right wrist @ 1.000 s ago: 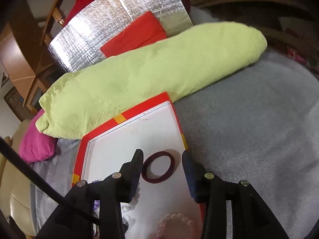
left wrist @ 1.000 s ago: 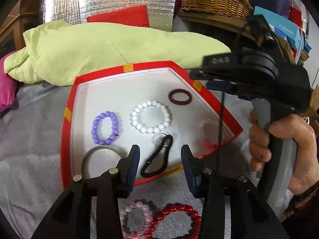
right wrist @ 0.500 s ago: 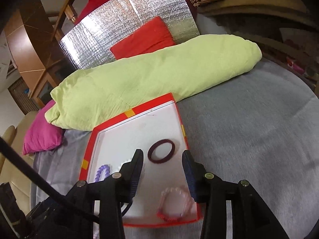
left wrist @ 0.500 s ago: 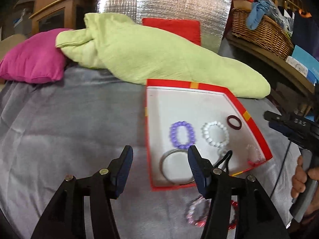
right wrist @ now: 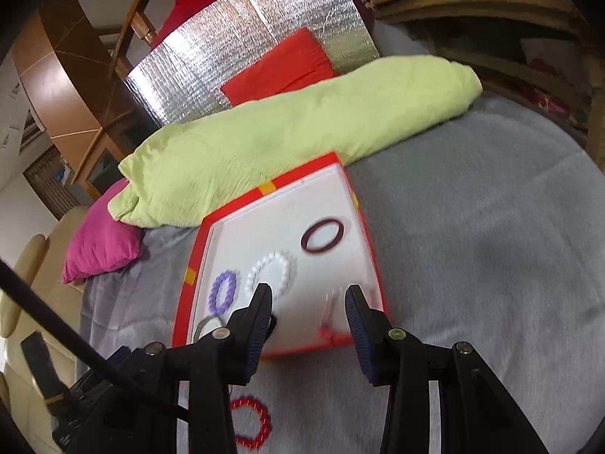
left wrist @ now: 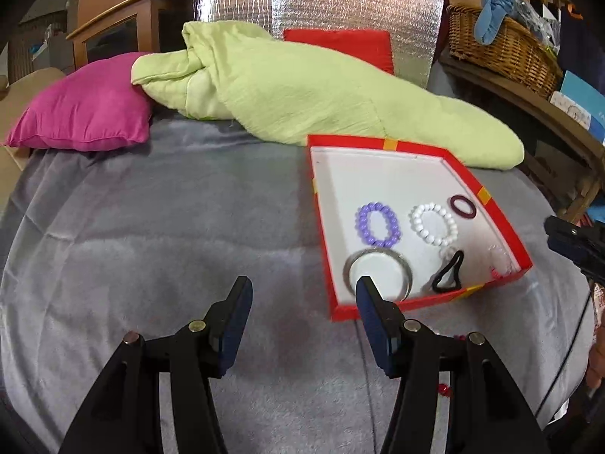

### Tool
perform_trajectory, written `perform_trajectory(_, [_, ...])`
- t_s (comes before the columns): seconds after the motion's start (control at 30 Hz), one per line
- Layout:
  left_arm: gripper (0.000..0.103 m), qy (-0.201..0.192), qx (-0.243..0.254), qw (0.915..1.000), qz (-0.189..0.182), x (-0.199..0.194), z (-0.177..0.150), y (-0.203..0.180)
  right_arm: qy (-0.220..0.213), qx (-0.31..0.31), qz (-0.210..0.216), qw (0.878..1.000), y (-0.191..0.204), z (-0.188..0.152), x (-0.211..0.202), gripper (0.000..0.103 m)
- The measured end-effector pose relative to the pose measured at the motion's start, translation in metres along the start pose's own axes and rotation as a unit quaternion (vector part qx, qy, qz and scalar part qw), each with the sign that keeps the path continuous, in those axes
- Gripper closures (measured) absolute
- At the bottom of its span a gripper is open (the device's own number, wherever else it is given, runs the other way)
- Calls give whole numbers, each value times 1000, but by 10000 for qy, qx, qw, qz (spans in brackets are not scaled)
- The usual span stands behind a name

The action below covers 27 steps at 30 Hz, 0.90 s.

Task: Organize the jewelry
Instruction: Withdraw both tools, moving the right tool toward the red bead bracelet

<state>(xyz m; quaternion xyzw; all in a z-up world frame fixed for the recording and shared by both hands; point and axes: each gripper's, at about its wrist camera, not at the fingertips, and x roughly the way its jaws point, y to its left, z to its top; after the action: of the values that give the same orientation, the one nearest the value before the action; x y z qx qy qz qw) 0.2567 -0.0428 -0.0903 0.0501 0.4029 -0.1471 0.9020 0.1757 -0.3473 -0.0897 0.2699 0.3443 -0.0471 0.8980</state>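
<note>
Landmark: the red-rimmed box (left wrist: 503, 223) with a white floor, on the grey blanket (left wrist: 170, 227)
Inside the box: purple bead bracelet (left wrist: 377, 224), white bead bracelet (left wrist: 434, 224), dark maroon ring (left wrist: 462, 207), silver bangle (left wrist: 377, 273) and black loop (left wrist: 449, 277), spread apart so that each probably stays easy to pick out
Outside the box: a red bead bracelet (right wrist: 251, 422) lies on the blanket just before the box's near wall, likely still to be put away
Left gripper (left wrist: 302, 312): jaws apart, nothing between them, tilted down over bare blanket beside the box's near left corner
Right gripper (right wrist: 309, 312): jaws apart and empty, angled down above the box's near end, red bracelet below it
Behind the box: a green quilt (left wrist: 321, 87) along its far wall
</note>
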Motion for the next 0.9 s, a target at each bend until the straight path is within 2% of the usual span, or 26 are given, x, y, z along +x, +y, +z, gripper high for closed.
perform_trajectory(0.2, [45, 240, 158, 9995, 165, 1, -9, 2, 566, -267, 77, 9980, 13, -34, 4, 59])
perform_trajectory(0.37, [45, 362, 153, 9991, 185, 3, -12, 8, 1142, -908, 145, 9892, 41, -68, 20, 59])
perform_trajectory(0.5, [45, 436, 198, 9987, 153, 5, -14, 8, 1284, -1309, -20, 9830, 58, -86, 35, 62])
perform_trajectory(0.57, [45, 471, 234, 9986, 110, 6, -14, 7, 1423, -1500, -215, 9782, 62, -93, 46, 77])
perform_trajectory(0.6, [45, 484, 265, 9984, 94, 7, -14, 6, 1534, -1663, -431, 9731, 64, -98, 54, 80])
perform_trajectory(0.67, [45, 505, 340, 9981, 86, 8, -15, 3, 1394, -1891, -575, 9703, 66, -101, 54, 91])
perform_trajectory(0.7, [45, 516, 385, 9979, 66, 8, -15, 1, 1394, -1963, -570, 9689, 67, -100, 52, 92])
perform_trajectory(0.8, [45, 541, 494, 9973, -75, 8, -16, -5, 1220, -1798, -563, 9745, 58, -93, 46, 92])
perform_trajectory(0.9, [45, 644, 555, 9955, -408, 8, -19, -12, 1209, -1543, -604, 9787, 44, -82, 44, 92])
